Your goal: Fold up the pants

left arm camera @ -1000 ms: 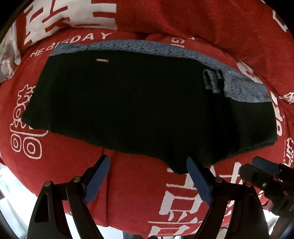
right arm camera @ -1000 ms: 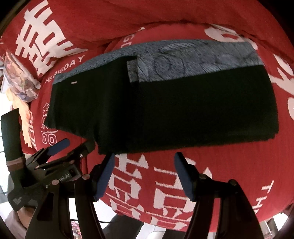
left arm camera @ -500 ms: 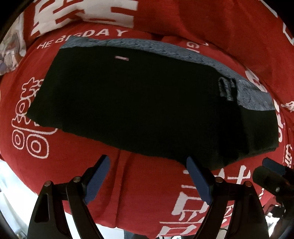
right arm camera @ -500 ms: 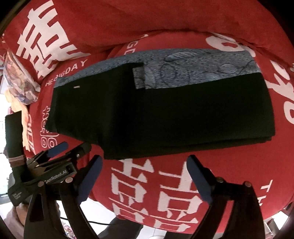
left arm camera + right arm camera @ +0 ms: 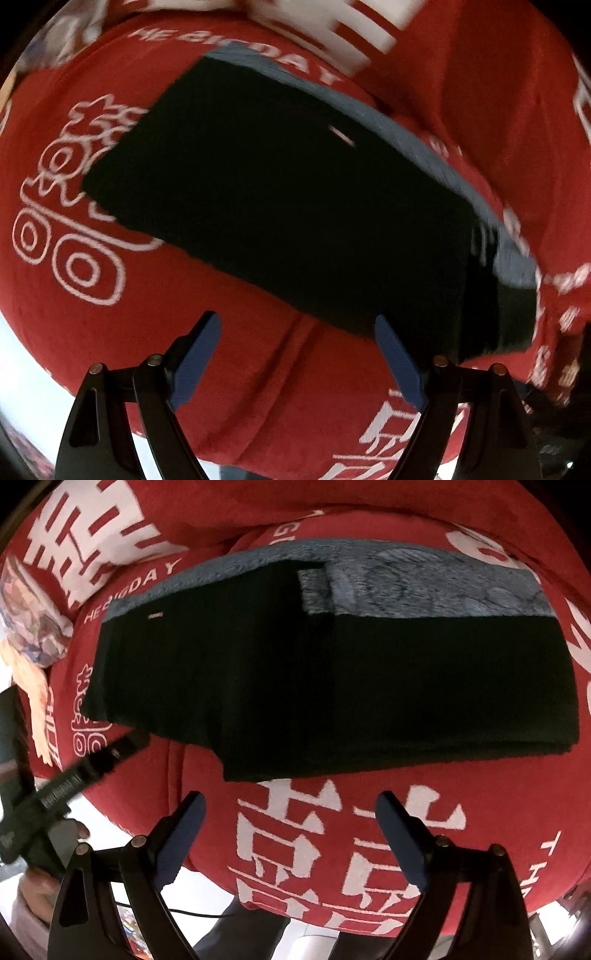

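Black pants point(image 5: 295, 203) lie folded flat on a red blanket point(image 5: 92, 332), with a grey-blue fleecy lining point(image 5: 424, 587) showing along their far edge. My left gripper point(image 5: 295, 325) hovers open over the blanket just short of the pants' near edge, nothing between its blue pads. My right gripper point(image 5: 291, 799) is also open and empty, above white characters in front of the pants point(image 5: 332, 686). In the right wrist view the left gripper point(image 5: 92, 764) appears blurred at the pants' near left corner, held by a hand point(image 5: 37, 886).
The red blanket point(image 5: 480, 794) with white print drapes over a rounded seat and rises as a backrest point(image 5: 332, 502) behind the pants. A patterned cloth point(image 5: 29, 627) lies at the far left. Pale floor point(image 5: 22, 369) and a person's legs point(image 5: 240, 930) show below the front edge.
My left gripper has slid left along the pants' near edge and rolled, so the pants now look tilted. The right gripper's jaws have spread wider and it has shifted slightly.
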